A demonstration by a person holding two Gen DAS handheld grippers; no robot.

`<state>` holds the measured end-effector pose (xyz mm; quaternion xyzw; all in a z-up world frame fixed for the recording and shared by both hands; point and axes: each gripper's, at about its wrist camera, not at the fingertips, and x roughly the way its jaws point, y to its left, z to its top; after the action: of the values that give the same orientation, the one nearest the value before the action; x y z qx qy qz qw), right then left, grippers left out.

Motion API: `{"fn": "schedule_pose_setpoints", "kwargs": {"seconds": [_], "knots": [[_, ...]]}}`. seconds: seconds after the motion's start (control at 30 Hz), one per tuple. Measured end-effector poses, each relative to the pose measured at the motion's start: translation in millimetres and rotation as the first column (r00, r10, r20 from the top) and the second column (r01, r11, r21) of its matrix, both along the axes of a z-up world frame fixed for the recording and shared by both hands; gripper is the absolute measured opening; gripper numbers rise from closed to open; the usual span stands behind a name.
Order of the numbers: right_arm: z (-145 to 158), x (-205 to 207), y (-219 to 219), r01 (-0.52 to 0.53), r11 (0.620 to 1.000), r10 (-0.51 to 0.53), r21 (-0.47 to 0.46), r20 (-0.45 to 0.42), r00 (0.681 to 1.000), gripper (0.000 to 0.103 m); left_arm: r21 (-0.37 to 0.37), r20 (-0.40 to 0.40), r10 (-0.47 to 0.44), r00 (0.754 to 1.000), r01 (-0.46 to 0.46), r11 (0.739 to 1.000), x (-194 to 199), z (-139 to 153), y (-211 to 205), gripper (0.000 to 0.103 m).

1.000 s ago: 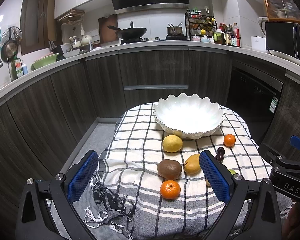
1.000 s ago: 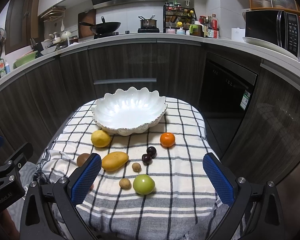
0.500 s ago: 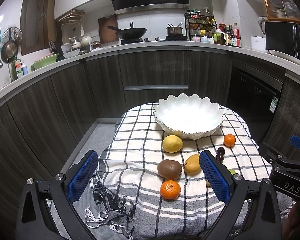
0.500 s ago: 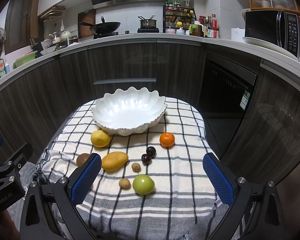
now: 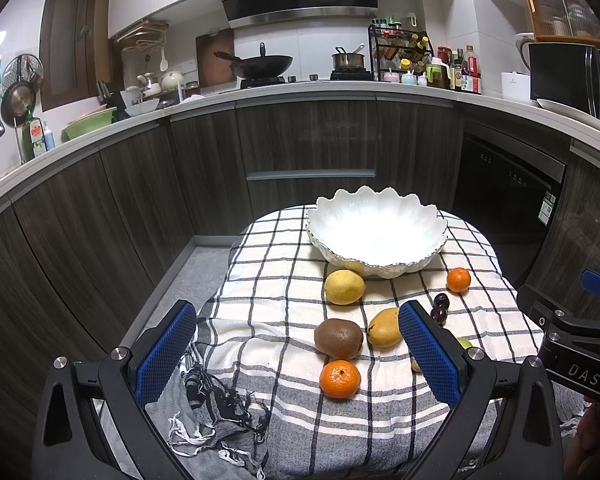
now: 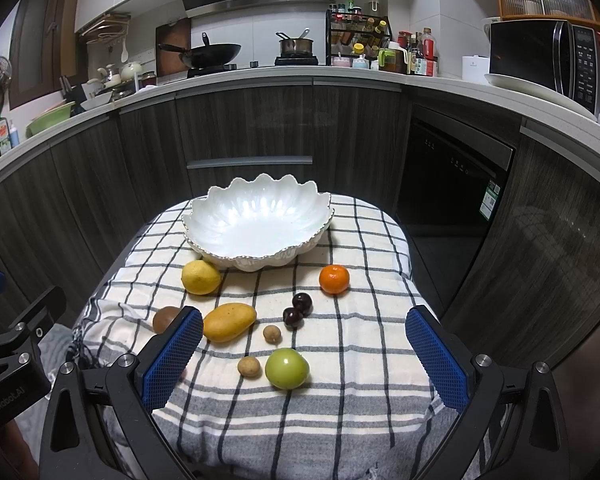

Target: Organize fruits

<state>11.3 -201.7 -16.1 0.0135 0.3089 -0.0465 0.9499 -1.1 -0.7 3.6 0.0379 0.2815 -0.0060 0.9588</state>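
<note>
Kitchen background: dark wood cabinets, curved white counter, wok and pot on the stove. Small desk [image 6: 364, 412] in front, draped with a checked cloth [image 6: 364, 240]. White scalloped bowl [image 6: 260, 224] at the far end, nothing in it yet. All fruit loose on the cloth, nearer than the bowl: lemon [image 6: 201, 277] just beside the bowl's near edge, mango [image 6: 229, 322], kiwi [image 5: 338, 338], one tangerine [image 6: 334, 279] to the right, a second tangerine [image 5: 339, 379] at the near left, two dark cherries [image 6: 298, 310] touching, two small brown fruits [image 6: 260, 350] of unclear kind, green round fruit [image 6: 287, 368]. Left gripper [image 5: 296, 354] spread wide, holding nothing, hovering short of the kiwi and near tangerine. Right gripper [image 6: 304, 358] likewise spread and unloaded, lined up roughly with the green fruit. Task apparently at its very start: nothing sorted, every piece left to carry to the bowl. Likely first picks the near tangerine on the left, the green fruit on the right.
</note>
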Motion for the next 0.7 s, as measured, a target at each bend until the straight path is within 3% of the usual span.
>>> {"fn": "schedule_pose_setpoints", "kwargs": {"seconds": [0.7], "knots": [[-0.3,0.8,-2.3,0.000,1.000,0.000,0.001,-0.004,1.000,0.102,0.007,0.002,-0.001,1.000,0.001,1.000,0.6,1.5,1.5,0.103]]}}
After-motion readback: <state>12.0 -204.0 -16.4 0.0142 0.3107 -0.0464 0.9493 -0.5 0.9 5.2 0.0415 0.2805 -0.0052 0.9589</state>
